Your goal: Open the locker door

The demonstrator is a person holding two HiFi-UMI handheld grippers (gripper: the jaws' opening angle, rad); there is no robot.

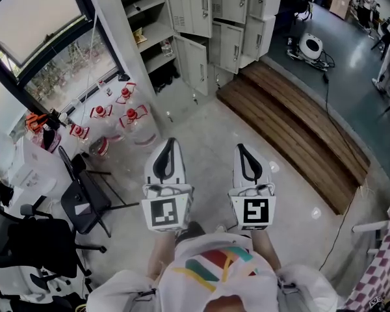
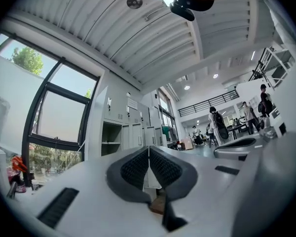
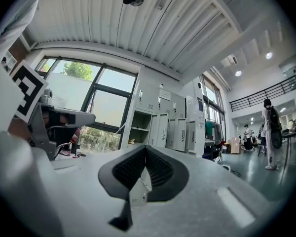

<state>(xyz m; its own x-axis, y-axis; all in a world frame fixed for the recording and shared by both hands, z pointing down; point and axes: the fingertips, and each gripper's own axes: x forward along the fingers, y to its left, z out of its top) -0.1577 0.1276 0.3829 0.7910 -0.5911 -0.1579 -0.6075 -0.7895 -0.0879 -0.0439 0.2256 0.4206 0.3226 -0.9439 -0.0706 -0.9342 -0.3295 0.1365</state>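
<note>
A bank of grey lockers (image 1: 211, 18) stands far ahead across the floor, beside open shelves (image 1: 146, 25). One lower locker door (image 1: 194, 62) hangs slightly ajar. My left gripper (image 1: 169, 143) and right gripper (image 1: 242, 148) are held side by side close to my body, well short of the lockers. Both are shut with nothing between the pads. The lockers (image 2: 138, 135) look small beyond the closed left gripper (image 2: 149, 148) in the left gripper view. Past the closed right gripper (image 3: 146, 149), the right gripper view shows the same lockers (image 3: 172, 132).
Several water jugs with red caps (image 1: 117, 116) sit on the floor at the left by the window. Black office chairs (image 1: 84, 203) stand near my left side. A low wooden platform (image 1: 292, 119) runs along the right. People (image 3: 270, 132) walk in the distance.
</note>
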